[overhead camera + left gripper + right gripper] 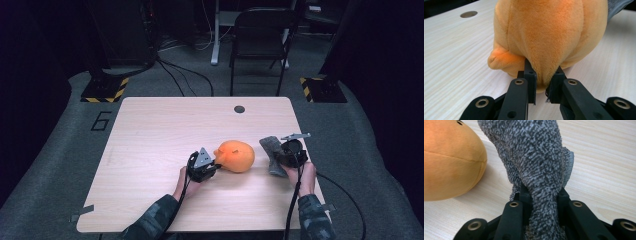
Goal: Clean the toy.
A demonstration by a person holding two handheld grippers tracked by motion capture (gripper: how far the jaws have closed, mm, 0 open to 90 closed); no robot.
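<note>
- My left gripper [214, 167] is pinched tight on a fold of the orange plush toy [236, 156]; in the left gripper view my fingers [530, 75] squeeze the soft fabric at the toy's near edge.
- The orange plush toy rests on the wooden table [160, 135], a little right of centre, round-bodied with a small nub sticking out toward my left side.
- My right gripper [280, 157] is clamped on a grey fuzzy cloth [272, 150]; in the right gripper view the cloth [534, 165] rises upright from between my jaws.
- The cloth stands just to the right of the toy; they look slightly apart, though from above I cannot be sure.
- Both my sleeved forearms come in from the table's near edge.
</note>
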